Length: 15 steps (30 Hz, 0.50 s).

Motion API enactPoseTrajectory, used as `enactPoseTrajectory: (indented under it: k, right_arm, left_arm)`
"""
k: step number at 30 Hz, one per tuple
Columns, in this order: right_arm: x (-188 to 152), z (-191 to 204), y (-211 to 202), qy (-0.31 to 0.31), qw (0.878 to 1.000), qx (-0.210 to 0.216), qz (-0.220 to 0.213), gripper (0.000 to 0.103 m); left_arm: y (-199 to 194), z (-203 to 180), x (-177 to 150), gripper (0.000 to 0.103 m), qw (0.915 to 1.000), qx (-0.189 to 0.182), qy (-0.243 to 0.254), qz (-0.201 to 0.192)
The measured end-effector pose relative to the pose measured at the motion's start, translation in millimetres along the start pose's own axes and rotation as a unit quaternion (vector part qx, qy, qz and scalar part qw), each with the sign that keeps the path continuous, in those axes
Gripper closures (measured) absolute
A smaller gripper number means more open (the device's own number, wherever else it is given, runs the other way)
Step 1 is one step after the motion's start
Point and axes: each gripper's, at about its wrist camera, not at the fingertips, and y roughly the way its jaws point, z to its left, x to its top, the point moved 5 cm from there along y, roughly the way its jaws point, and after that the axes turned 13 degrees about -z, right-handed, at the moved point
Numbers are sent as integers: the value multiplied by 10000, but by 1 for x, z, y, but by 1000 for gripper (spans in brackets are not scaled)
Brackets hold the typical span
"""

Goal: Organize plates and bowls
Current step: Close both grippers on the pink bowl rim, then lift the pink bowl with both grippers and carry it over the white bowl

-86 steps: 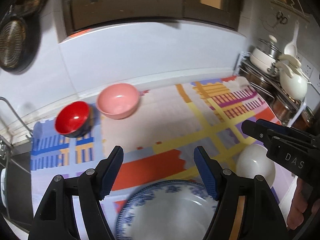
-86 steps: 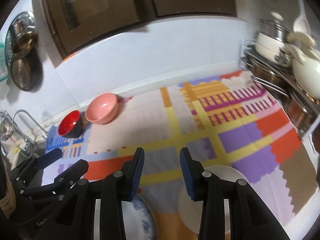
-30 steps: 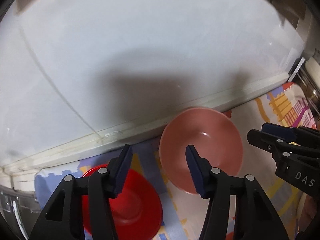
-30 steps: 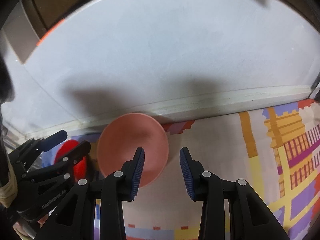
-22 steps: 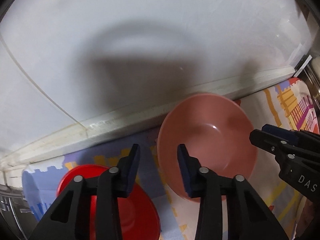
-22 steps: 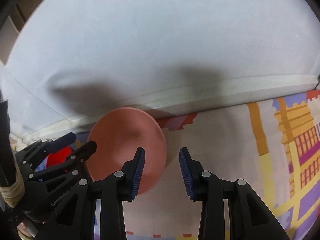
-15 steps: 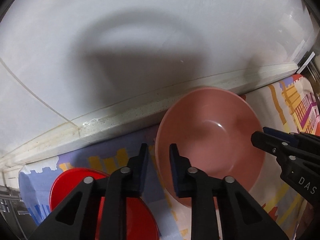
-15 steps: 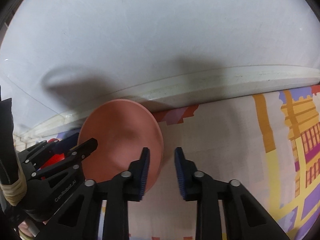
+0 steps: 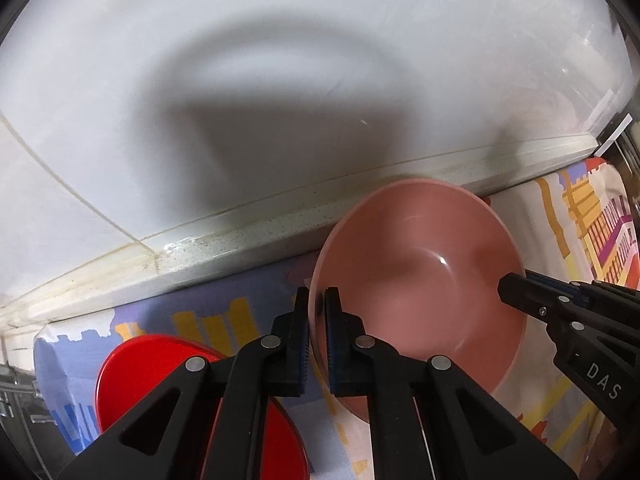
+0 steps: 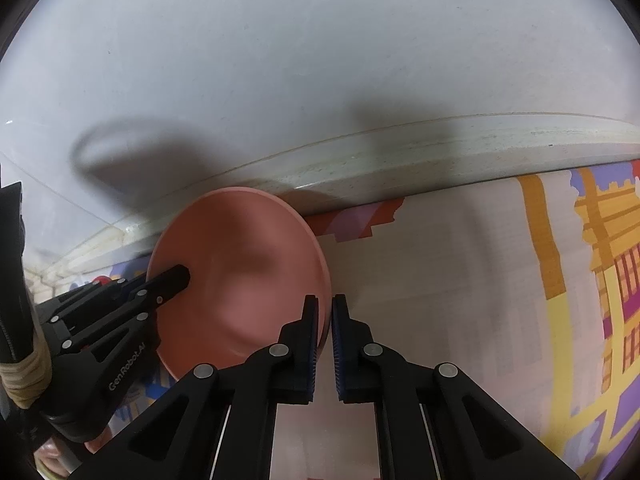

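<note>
against the white tiled wall [image 9: 280,60], on a patterned mat [image 10: 460,280] of yellow, purple, orange and cream blocks:

- pink bowl [image 9: 420,280]: sits at the back edge of the mat, close to the speckled ledge [image 9: 240,240] at the foot of the wall. glossy inside, one small highlight. both grippers are on its rim, at opposite sides.
- left gripper [image 9: 317,300]: black frame, blue pads. jaws drawn together on the bowl's left rim, one finger outside the wall, one inside, the thin pink edge between the pads. in the right wrist view its tip [image 10: 176,276] reaches over the far rim into the bowl.
- right gripper [image 10: 325,308]: same make, jaws pinched on the bowl's right rim, rim edge visible in the narrow slot between the pads. in the left wrist view it [image 9: 516,292] enters from the right, tip over the bowl's inner wall.
- red bowl [image 9: 160,392]: glossy, on the mat just left of the pink bowl, partly hidden behind the left gripper's frame; whether the two bowls touch cannot be told.
- shadows of the grippers fall on the wall above the ledge.
</note>
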Motion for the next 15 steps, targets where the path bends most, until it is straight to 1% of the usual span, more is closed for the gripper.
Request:
enactPoseTrajectory:
  k: [2,4,12,15]
  right_arm:
    - [1,1,-4,-2,10000,3,-32,95]
    - [2,-1,-8,-17,10000,2,-64,95]
    - [1,-2,-38,34,9999,18,-96,95]
    - [-5,-4,-54,42,9998,26,-166,95]
  left_arm:
    - [-5,1,-1,94,10000,1,-16,4]
    - [-23,9,-8,94,10000,-6,-27,-19]
    - [-61,-5,-11,94,9998,-112,-56,-178]
    - [-81,-13,-15,94,9995,-170,-59,-263]
